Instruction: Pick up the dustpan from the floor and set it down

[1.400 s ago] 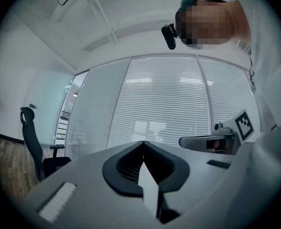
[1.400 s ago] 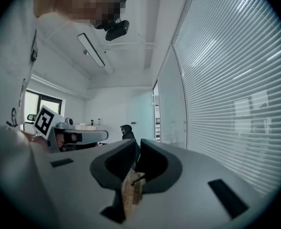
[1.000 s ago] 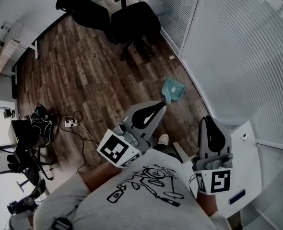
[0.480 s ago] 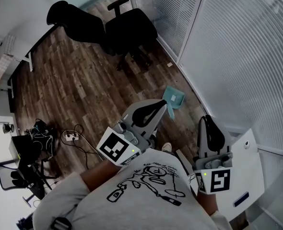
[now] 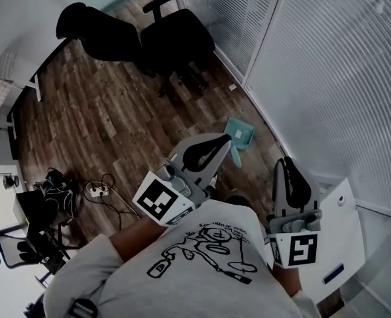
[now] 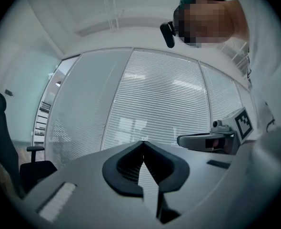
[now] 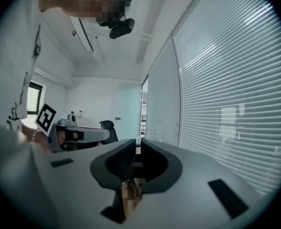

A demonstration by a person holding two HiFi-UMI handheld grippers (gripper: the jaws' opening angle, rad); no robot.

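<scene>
Wooden floor (image 5: 116,124) runs ahead of both hand-held grippers. Far to the left of the left hand-held gripper (image 5: 222,144), a power strip (image 5: 96,191) lies among loose cables (image 5: 116,203). Two black office chairs (image 5: 175,42) stand well ahead of it. Its jaws are clenched together, with nothing between them. The teal dustpan (image 5: 239,134) lies on the floor just past its tip, beside the wall of white blinds (image 5: 328,78). In the head view the tip overlaps the dustpan's handle. The right hand-held gripper (image 5: 286,165) is also clenched and empty. It hangs over a white surface (image 5: 344,211), with the blinds close on its right.
</scene>
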